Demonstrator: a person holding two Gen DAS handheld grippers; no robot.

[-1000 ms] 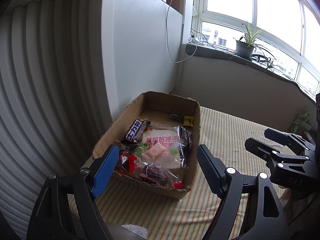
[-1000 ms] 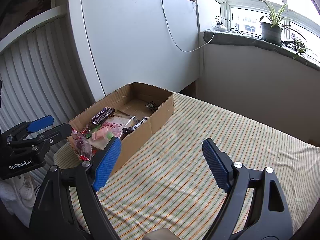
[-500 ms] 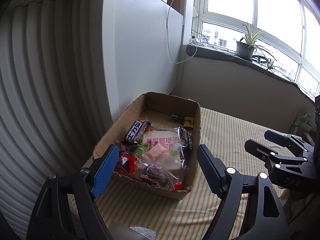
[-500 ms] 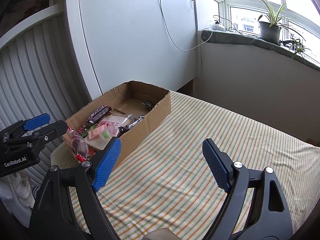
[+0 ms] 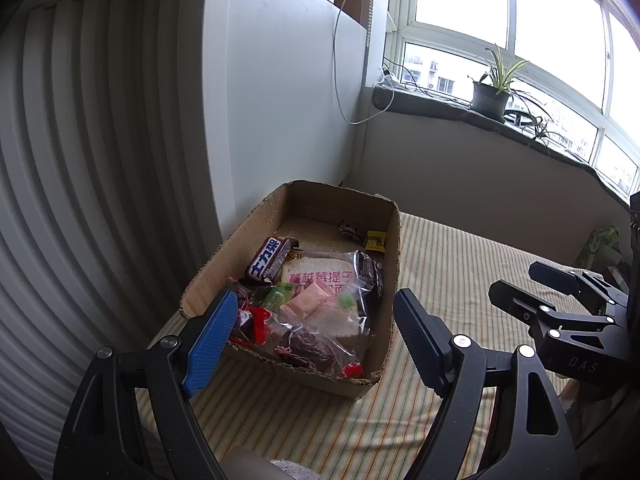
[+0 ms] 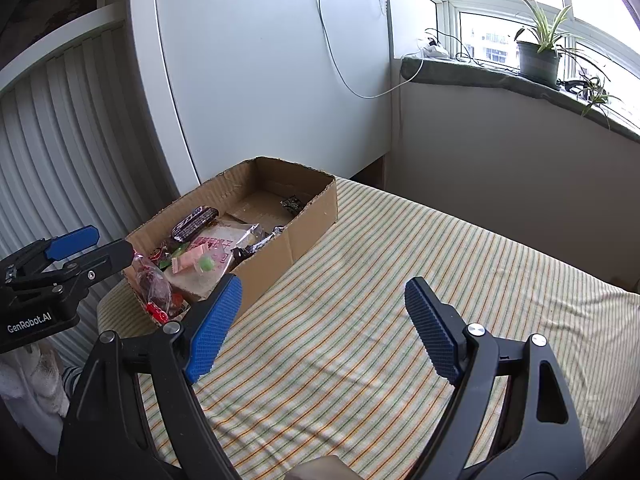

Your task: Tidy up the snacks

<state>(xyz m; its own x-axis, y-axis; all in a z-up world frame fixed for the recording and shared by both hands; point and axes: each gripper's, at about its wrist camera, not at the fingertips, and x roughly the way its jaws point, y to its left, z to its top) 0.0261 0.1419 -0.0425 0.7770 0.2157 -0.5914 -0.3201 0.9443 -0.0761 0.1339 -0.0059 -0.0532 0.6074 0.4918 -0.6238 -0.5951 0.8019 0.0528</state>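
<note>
- At centre frame in the left wrist view, the cardboard box (image 5: 304, 280) sits on a striped cloth (image 5: 452, 272), with its contents seen from above: a dark chocolate bar (image 5: 269, 260), a bagged bread slice (image 5: 320, 292), a pink packet (image 5: 310, 300) and a small yellow sweet (image 5: 376, 240) at the far end.
- The left hand-held gripper (image 5: 314, 332) hangs over the box's near end, jaws apart, nothing between them.
- At right edge of the same view, the right hand-held gripper appears side-on.
- In the right wrist view the box (image 6: 288, 240) lies at centre left; its right outer wall shows, but the yellow sweet is hidden.
- The right hand-held gripper (image 6: 324, 332) stands over bare cloth (image 6: 400, 280), jaws apart and empty, beside the box.
- Both views show a potted plant (image 6: 538, 56) on the windowsill, upper right.
</note>
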